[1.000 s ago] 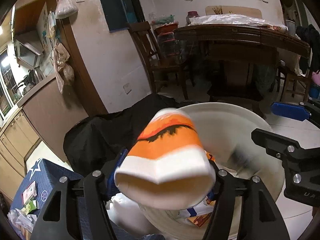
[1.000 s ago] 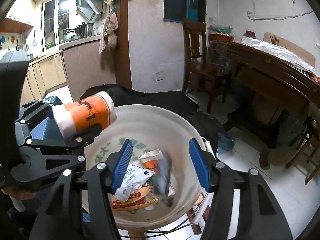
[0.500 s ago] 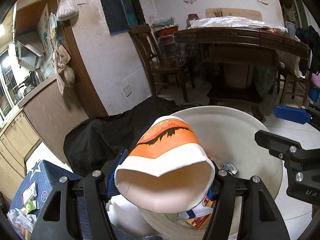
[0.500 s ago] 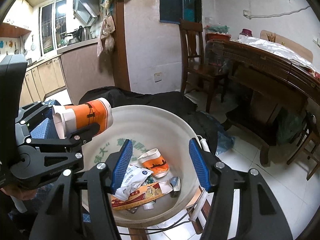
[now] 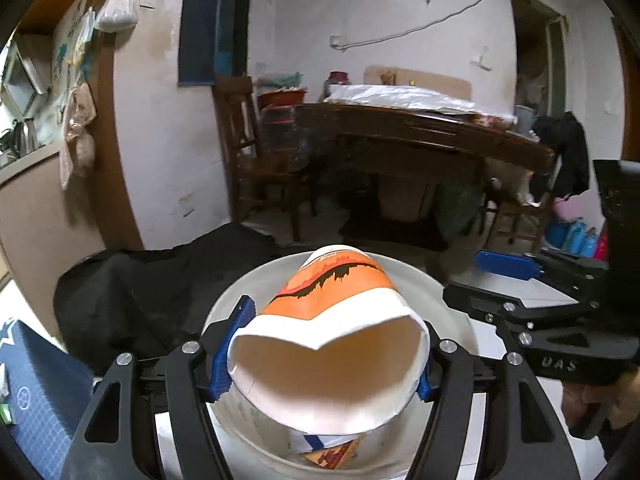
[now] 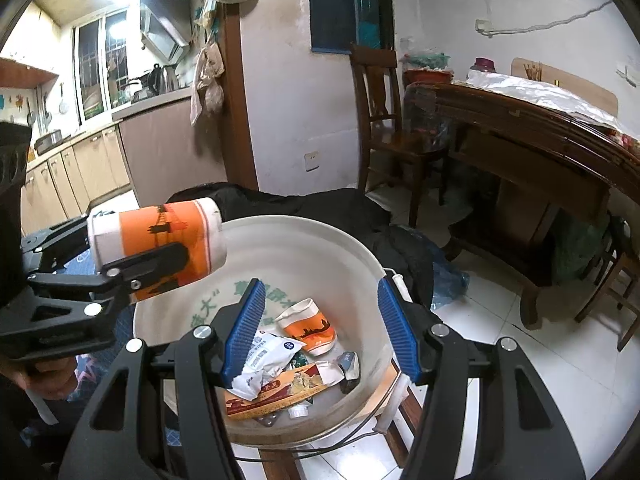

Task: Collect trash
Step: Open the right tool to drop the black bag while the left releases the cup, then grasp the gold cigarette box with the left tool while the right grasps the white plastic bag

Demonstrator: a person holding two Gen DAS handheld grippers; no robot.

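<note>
Left wrist view looks straight into the open mouth of an orange-and-white paper cup [image 5: 328, 356] held sideways by the left gripper [image 5: 324, 344]. The blue pads [image 5: 236, 344] press on both flanks of the cup near its rim, and the rim is squashed out of round, with a dent along its upper edge. The cup's base points forward and slightly down, out over the white bucket [image 5: 448, 304] beneath it.

From the right wrist view the same cup [image 6: 160, 240] lies nearly level above the bucket's left rim [image 6: 360, 252], with one black finger [image 6: 148, 260] of the left gripper [image 6: 152, 252] across its side. Below that gripper's body, part of a hand [image 6: 48, 376] shows on the handle.

The right gripper [image 6: 320, 328] points down into the bucket, its jaws about half apart with nothing between them. Its blue pads [image 6: 244, 328] stand over the trash and touch none of it. In the left wrist view this gripper [image 5: 504, 276] comes in from the right edge, with a hand [image 5: 600, 400] on its handle.

At the bottom of the bucket lie a second orange-and-white cup [image 6: 308, 324], crumpled and tipped over, a white packet [image 6: 264, 356], a flat printed wrapper [image 6: 276, 392] and a few small scraps. The bucket stands beside a black bag [image 6: 320, 204] on the tiled floor [image 6: 520, 340].
</note>
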